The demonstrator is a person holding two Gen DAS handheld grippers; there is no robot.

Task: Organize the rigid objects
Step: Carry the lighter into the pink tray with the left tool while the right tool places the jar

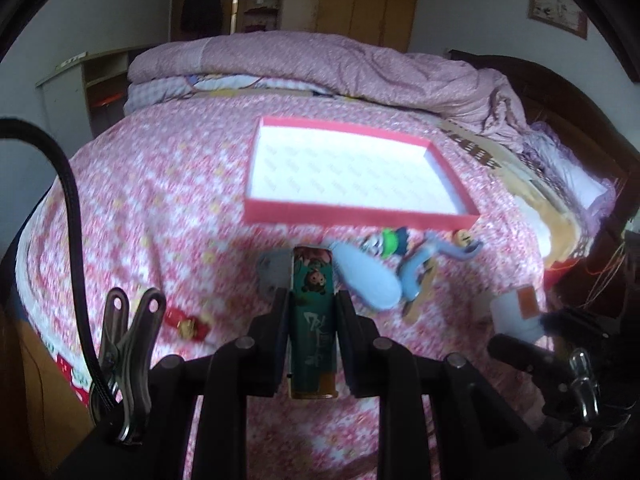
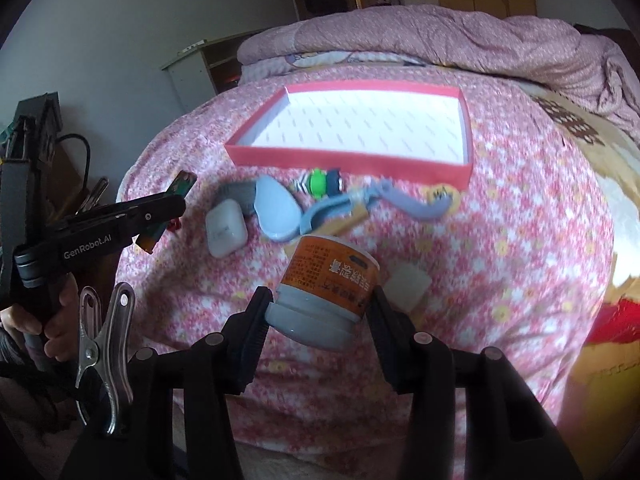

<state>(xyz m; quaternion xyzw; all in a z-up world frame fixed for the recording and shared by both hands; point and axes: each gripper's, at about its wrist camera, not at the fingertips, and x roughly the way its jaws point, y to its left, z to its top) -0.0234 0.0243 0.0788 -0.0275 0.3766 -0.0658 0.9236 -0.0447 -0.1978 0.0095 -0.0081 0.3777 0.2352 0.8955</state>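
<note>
My left gripper (image 1: 314, 298) is shut on a teal cartoon-print lighter (image 1: 314, 280) with an orange base, held upright above the bedspread. In the right wrist view the same gripper (image 2: 176, 206) shows at the left, gripping the lighter (image 2: 185, 183). My right gripper (image 2: 320, 300) is shut on a white jar (image 2: 328, 276) with an orange label, tilted, lid towards the camera. A shallow red tray (image 1: 360, 220) with a white floor lies beyond, its near rim (image 2: 348, 164) just behind a row of loose items.
In front of the tray lie a white earbud case (image 2: 226, 228), a light-blue oval case (image 2: 276, 212), a green toy (image 2: 320, 182), a blue-grey figure (image 2: 400, 200) and a pale block (image 2: 408, 280). A small red item (image 1: 188, 322) lies at the left. A folded quilt (image 1: 320, 64) fills the far side.
</note>
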